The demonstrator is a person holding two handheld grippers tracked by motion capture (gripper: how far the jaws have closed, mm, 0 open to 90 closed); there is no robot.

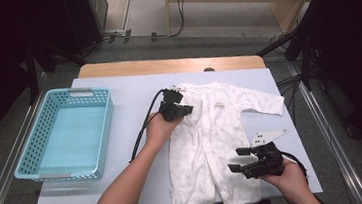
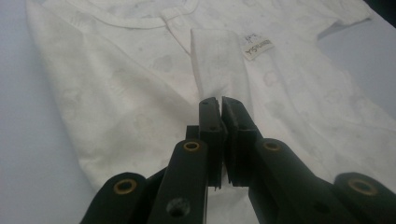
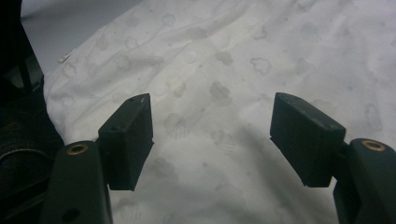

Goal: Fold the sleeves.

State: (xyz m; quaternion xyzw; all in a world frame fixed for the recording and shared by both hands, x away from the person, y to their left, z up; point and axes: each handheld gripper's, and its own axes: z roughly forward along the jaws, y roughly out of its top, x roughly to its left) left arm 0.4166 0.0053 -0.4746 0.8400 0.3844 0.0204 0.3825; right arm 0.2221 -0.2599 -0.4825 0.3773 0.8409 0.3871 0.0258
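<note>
Your left tongs (image 2: 219,116) clamped on romper (image 1: 212,139) sleeve, frame centre; romper long axis runs top-bottom. Right tongs (image 3: 212,135) apart, hovering lower right.

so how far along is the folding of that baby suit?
Early. Done: the white baby suit lies flat on the table, one sleeve brought in over the chest. In hand: the left gripper is shut on that sleeve; the right gripper is open over the lower part, gripping nothing. Left: the far sleeve is spread out, legs unfolded, and the blue basket has nothing in it.
</note>
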